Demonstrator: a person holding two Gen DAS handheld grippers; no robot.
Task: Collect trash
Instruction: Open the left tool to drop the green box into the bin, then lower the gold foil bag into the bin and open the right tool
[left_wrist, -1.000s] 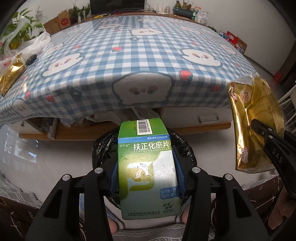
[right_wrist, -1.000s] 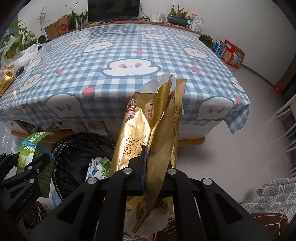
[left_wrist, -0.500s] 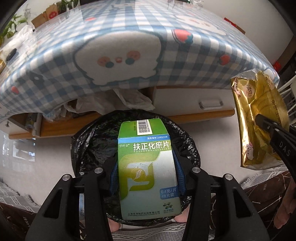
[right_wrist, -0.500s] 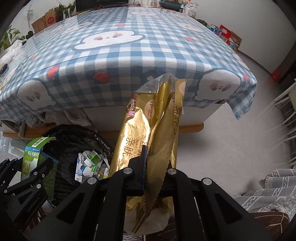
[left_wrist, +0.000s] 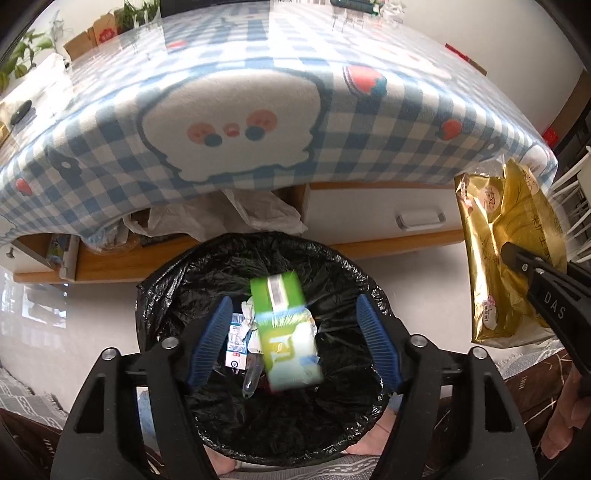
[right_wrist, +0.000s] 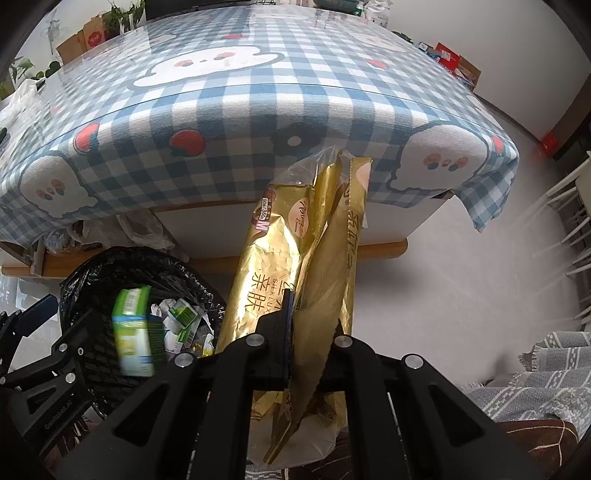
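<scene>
A bin lined with a black bag (left_wrist: 207, 280) stands on the floor below my left gripper (left_wrist: 291, 339), which is open over it. A green and white medicine box (left_wrist: 286, 332) is blurred, falling free between the blue pads into the bin; it also shows in the right wrist view (right_wrist: 135, 332). Crumpled cartons and paper (right_wrist: 181, 321) lie inside the bin (right_wrist: 110, 266). My right gripper (right_wrist: 306, 325) is shut on a gold foil bag (right_wrist: 291, 258), held upright to the right of the bin; the bag also shows in the left wrist view (left_wrist: 495, 251).
A table with a blue checked cloth (left_wrist: 258, 110) overhangs just behind the bin, with a white drawer (left_wrist: 417, 221) and white plastic bags (left_wrist: 240, 214) beneath it. A grey patterned rug (right_wrist: 535, 376) lies at the right on the pale floor (right_wrist: 461, 280).
My left gripper has opened and let go of the medicine box, which now drops into the bin. Both grippers have moved closer to the table edge and lower. The gold bag stays gripped.
</scene>
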